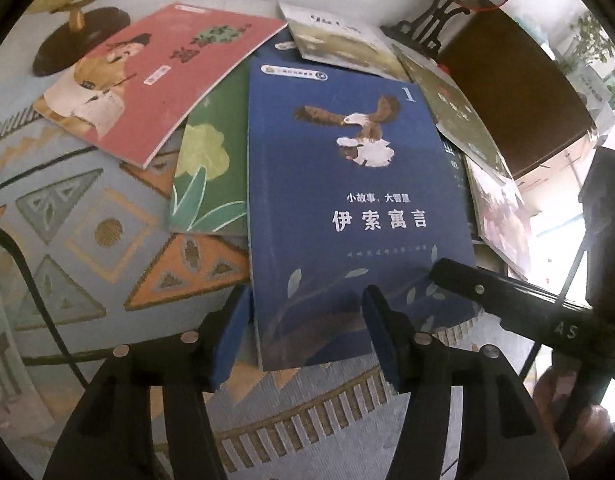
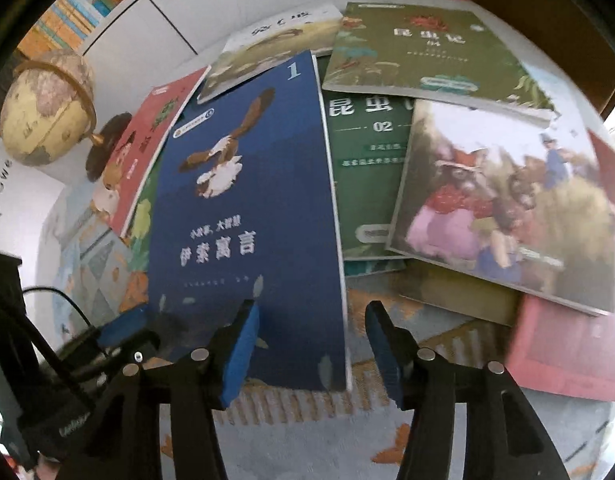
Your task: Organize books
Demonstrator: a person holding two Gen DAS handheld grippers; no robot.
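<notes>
Patterned rug [image 1: 87,216] under scattered books; globe [image 2: 47,108] by white wall; both jaws spread over blue book [image 1: 347,184].

Glossy paper cover on the blue book [image 1: 359,200], woven patterned cloth rug [image 1: 87,232] beneath.

Both grippers, left [image 1: 305,312] and right [image 2: 311,328], have black plastic fingers with blue pads [image 1: 233,340], silver round screws and a black cable [image 1: 31,280] beside the left gripper.
</notes>
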